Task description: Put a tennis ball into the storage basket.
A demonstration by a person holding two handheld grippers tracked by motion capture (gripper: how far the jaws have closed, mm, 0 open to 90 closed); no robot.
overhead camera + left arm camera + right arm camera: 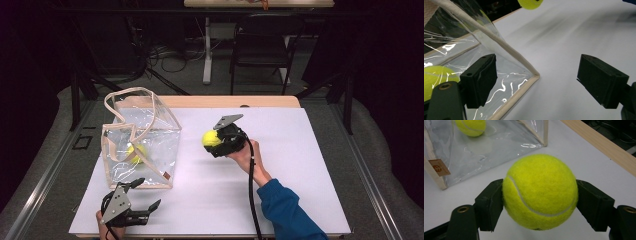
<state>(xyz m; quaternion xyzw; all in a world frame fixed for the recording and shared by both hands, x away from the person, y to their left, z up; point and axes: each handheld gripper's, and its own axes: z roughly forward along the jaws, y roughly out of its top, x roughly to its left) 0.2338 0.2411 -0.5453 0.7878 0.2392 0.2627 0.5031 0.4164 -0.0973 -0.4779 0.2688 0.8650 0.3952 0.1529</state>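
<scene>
My right gripper [216, 141] is clamped on a tennis ball [211, 138], jaws pressing it from both sides. In the right gripper view the ball [540, 192] sits squarely btwn the two black pads, lifted clear of the white table [280, 165], w/ the curved seam running across its front. My right hand [242, 156] wraps the grip from behind, blue sleeve [285, 210] coming in from the bottom edge, cable trailing down along the forearm. The grey three-cornered plate on top tilts up toward the far side.

To the left of it, well apart, stands the clear plastic bag [142, 145] w/ beige trim, mouth open upward, handles flopped over the rim. A second tennis ball [136, 153] lies inside it on the bottom; in the right gripper view I see that one [471, 127] thru the clear wall, and a small brown tag [439, 167] on the bag's near corner edge.

My left gripper [146, 195] is near the front left of the table, just below the bag's near edge, jaws spread wide, holding nothing. In the left gripper view the bag's beige-trimmed corner [534, 75] lies btwn the two jaws; can't tell if either pad touches it. The inner ball [437, 77] shows behind the left-hand pad.
</scene>
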